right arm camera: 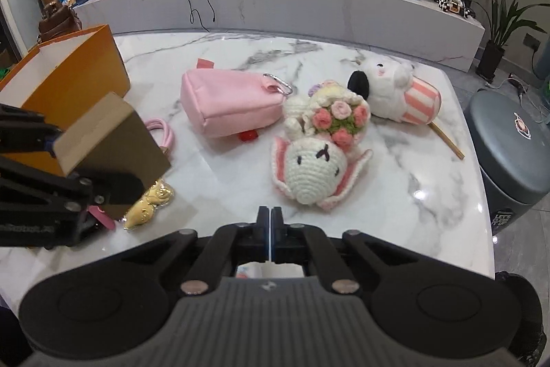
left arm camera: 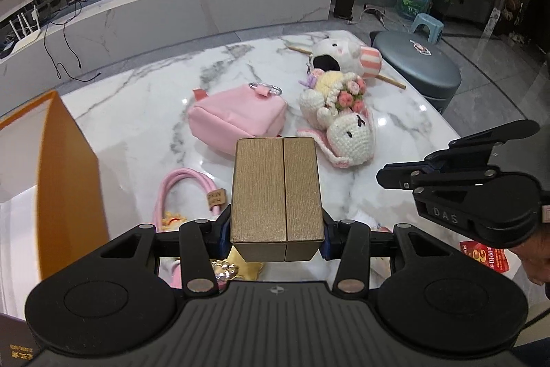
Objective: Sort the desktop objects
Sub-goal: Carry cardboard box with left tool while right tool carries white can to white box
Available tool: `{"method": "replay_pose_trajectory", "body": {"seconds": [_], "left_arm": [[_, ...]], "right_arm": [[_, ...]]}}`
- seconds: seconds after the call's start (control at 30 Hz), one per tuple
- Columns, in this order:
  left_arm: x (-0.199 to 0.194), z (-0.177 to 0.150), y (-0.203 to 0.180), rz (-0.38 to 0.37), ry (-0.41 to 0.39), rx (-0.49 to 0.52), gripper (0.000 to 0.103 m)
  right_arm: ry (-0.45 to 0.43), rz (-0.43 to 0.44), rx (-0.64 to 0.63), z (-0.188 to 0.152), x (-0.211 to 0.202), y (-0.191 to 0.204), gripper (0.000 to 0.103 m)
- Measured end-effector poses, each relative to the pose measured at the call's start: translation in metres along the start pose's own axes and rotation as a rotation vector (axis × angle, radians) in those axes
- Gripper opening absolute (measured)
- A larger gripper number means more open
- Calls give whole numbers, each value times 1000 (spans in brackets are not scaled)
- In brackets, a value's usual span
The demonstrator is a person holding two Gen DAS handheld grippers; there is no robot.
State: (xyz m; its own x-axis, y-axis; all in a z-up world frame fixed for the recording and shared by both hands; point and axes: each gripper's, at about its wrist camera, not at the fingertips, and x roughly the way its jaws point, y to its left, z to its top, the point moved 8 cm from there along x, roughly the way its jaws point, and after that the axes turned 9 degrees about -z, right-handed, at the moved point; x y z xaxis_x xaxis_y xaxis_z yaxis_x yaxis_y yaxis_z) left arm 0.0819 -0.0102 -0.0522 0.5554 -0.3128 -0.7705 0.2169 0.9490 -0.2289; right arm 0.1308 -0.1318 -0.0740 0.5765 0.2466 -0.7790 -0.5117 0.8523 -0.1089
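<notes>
To the left of our left gripper [left arm camera: 276,231] stands the open orange box [left arm camera: 74,160], the likely home for what we carry. Between that gripper's jaws sits the gold box [left arm camera: 277,195], pinched on its two side faces and lifted off the marble table [left arm camera: 137,112]. We judge that the carry goes well if we keep the squeeze steady, hold the gold box level, and clear the orange wall before lowering. Ahead of the jaws lie the pink pouch [left arm camera: 237,114] and crocheted bunny [left arm camera: 347,133], which we avoid. Our right gripper [right arm camera: 270,224] has its jaws pressed together, holding nothing.
</notes>
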Motion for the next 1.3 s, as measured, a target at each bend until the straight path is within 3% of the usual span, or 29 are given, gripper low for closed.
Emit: {"method": "replay_pose_trajectory", "body": {"seconds": [0.1, 0.2, 0.27, 0.47, 0.6, 0.73, 0.93, 1.3], "left_arm": [[-3, -2, 6, 6, 4, -2, 52], [-5, -4, 11, 11, 7, -1, 52], [-7, -5, 13, 10, 6, -1, 52], [-10, -5, 16, 6, 6, -4, 52], [-10, -6, 14, 4, 8, 3, 52], [-11, -7, 13, 3, 9, 6, 52], [-11, -7, 13, 3, 7, 6, 52], [-34, -2, 16, -1, -44, -5, 52]], "right_arm": [[40, -6, -14, -6, 5, 3, 12], [63, -11, -56, -16, 6, 10, 38], [80, 9, -95, -22, 6, 18, 40], [50, 95, -305, -36, 6, 46, 65], [54, 120, -420, -48, 15, 49, 64], [138, 150, -310, -53, 26, 30, 51], [170, 135, -250, -48, 23, 20, 49], [84, 115, -221, -21, -7, 28, 48]]}}
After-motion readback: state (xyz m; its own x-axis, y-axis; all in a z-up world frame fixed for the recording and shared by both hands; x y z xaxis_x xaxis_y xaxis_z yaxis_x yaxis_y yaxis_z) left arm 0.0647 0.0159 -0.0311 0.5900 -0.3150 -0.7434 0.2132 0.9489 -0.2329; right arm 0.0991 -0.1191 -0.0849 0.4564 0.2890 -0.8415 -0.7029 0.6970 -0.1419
